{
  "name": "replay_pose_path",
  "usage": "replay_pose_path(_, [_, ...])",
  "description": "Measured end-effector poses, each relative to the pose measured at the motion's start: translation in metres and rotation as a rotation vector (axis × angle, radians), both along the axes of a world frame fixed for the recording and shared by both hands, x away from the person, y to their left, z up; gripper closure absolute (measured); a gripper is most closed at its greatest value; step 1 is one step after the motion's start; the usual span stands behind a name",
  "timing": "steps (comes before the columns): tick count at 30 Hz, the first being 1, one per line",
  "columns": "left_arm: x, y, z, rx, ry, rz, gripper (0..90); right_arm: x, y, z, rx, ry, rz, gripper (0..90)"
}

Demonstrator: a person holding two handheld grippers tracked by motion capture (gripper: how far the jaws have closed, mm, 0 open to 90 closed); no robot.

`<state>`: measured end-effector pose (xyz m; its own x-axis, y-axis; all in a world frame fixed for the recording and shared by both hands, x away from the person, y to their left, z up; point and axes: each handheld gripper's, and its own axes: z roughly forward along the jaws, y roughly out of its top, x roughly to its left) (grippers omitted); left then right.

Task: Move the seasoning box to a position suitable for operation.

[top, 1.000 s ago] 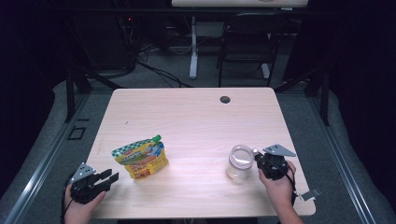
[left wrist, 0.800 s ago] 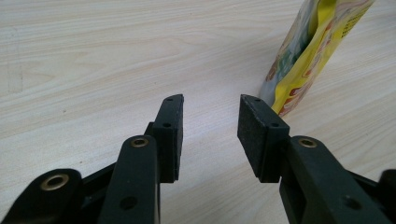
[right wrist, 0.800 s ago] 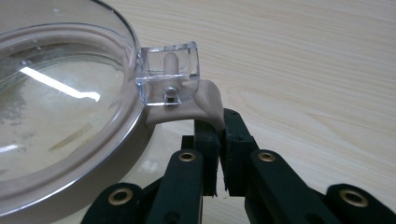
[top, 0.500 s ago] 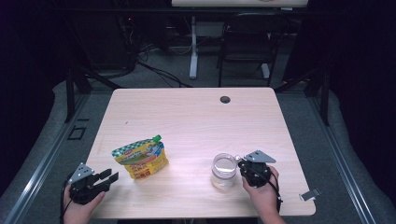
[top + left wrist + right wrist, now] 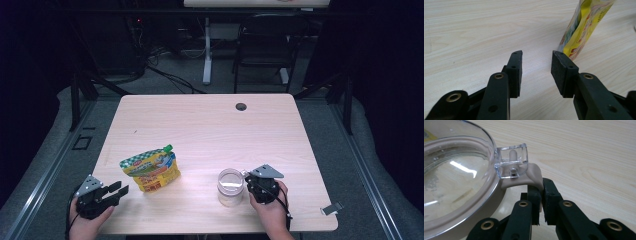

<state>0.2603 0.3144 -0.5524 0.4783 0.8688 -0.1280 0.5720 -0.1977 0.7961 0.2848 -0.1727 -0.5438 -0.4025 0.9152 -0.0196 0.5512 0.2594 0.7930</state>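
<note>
Rightward of the snack pouch, the right gripper clamps the clear container by its tab; left gripper, jaws apart, sits nearest the pouch.

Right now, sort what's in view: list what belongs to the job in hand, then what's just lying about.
In the job:
- clear lidded container, beige tab pinched by the right tongs
- snack pouch, just ahead of the open left tongs

Lying about:
- grommet hole in the table
- chair behind
- small clip at the table's right corner
</note>
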Motion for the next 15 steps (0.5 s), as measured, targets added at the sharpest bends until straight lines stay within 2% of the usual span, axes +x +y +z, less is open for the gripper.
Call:
replay_pose_path(4, [-0.001,-0.002,0.000,0.014,0.005,-0.007,61.4,-0.003,0.001,-0.001,-0.012,-0.005,-0.006,85.7])
replay_pose_path(10, [-0.002,-0.004,0.001,-0.001,0.000,-0.014,61.0,-0.011,-0.003,-0.001,-0.011,0.029,-0.003,84.8])
replay_pose_path(12, [-0.002,-0.005,0.001,-0.007,-0.001,-0.020,60.6,-0.017,-0.003,0.000,0.004,0.044,0.014,79.1])
replay_pose_path(15, [-0.003,-0.007,0.002,-0.018,0.004,-0.025,60.5,-0.025,-0.003,0.002,0.011,0.041,0.035,77.2])
